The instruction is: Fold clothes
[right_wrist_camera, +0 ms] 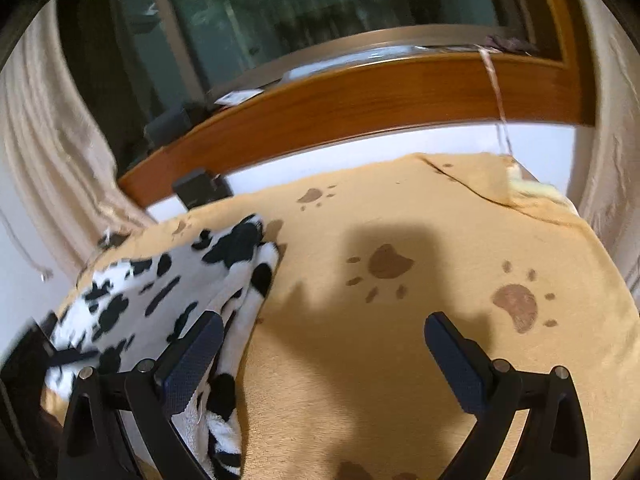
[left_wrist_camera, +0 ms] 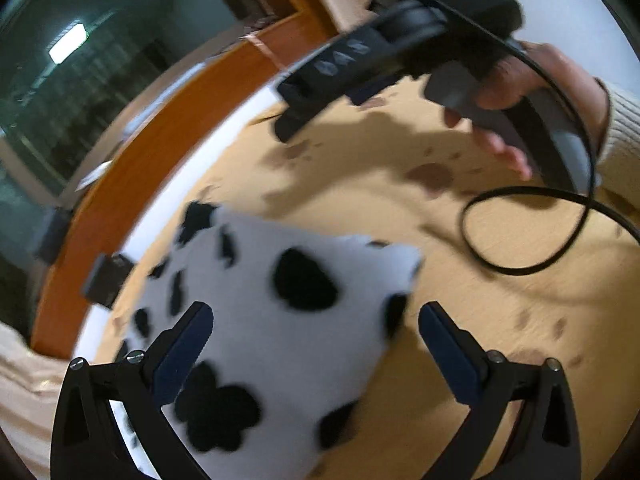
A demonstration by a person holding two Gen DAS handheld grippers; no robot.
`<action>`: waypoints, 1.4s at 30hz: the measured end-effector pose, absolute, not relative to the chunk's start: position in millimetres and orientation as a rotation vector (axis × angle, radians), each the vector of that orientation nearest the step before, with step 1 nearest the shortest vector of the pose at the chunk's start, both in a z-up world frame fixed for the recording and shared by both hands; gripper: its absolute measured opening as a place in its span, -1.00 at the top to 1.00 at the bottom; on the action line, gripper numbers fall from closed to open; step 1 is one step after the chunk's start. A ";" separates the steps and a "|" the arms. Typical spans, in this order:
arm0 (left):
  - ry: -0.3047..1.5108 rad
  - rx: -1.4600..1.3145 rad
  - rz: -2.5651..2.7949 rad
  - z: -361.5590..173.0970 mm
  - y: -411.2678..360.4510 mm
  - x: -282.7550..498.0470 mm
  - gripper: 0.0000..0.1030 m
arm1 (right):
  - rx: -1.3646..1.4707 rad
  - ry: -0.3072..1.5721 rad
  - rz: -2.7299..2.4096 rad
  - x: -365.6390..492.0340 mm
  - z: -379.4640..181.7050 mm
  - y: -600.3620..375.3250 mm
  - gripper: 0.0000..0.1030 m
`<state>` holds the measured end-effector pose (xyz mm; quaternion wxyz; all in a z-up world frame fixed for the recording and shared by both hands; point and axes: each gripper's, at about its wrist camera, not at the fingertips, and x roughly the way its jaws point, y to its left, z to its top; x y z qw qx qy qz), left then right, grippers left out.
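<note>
The cow-print garment (right_wrist_camera: 168,300), white fleece with black blotches, lies on the left part of a tan paw-print blanket (right_wrist_camera: 400,320) that covers the surface below; whether that is a bed or a table cannot be told from here. In the right wrist view the garment looks doubled over itself, with layered edges stacked along its right side and a neat straight border running from near to far. That fits a piece already folded at least once, but it would equally fit a piece part way through, with more folds to come, and the pictures do not settle which.

The left tongs (left_wrist_camera: 316,336) stand wide, one finger to each side of the garment's near end, which rises between them in a soft hump. The fabric is not pinched; the fingers hover over it, and the blur suggests motion. The right tongs (right_wrist_camera: 324,344) are also wide and hold nothing: the left finger sits above the garment's right edge, the right finger over bare blanket. That placement straddles the layered border, a sensible spot either for taking the edge or for having just let it go.

In the left wrist view the right device appears on the far right, gripped by a hand (left_wrist_camera: 516,96) in a ribbed pale sleeve, its black cable (left_wrist_camera: 520,232) looping down onto the blanket. Beyond the blanket's far edge run a white strip, an orange wooden sill (right_wrist_camera: 360,96) and a dark window (right_wrist_camera: 320,0); a beige curtain (right_wrist_camera: 48,140) hangs at the left.
</note>
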<state>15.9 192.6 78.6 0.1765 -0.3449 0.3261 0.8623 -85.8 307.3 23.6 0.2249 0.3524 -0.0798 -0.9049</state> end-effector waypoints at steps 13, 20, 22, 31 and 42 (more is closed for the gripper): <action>0.845 -1.136 2.318 66.6 198.8 -21.9 -0.93 | 0.943 -0.393 -2.546 -86.2 33.1 333.2 -0.99; 0.891 -1.110 2.381 67.3 199.3 -19.4 -0.12 | 0.957 -0.351 -2.535 -85.5 28.0 323.5 -0.99; 0.858 -1.094 2.435 72.3 194.0 -16.5 0.32 | 0.961 -0.329 -2.529 -84.9 26.7 319.5 -0.99; 0.477 -0.976 2.613 86.5 156.6 4.8 0.56 | 1.048 -0.596 -2.305 -104.1 10.9 326.7 -0.99; 0.133 -0.902 2.613 122.3 115.6 10.7 0.58 | 1.194 -0.540 -2.166 -164.7 26.5 286.9 -0.99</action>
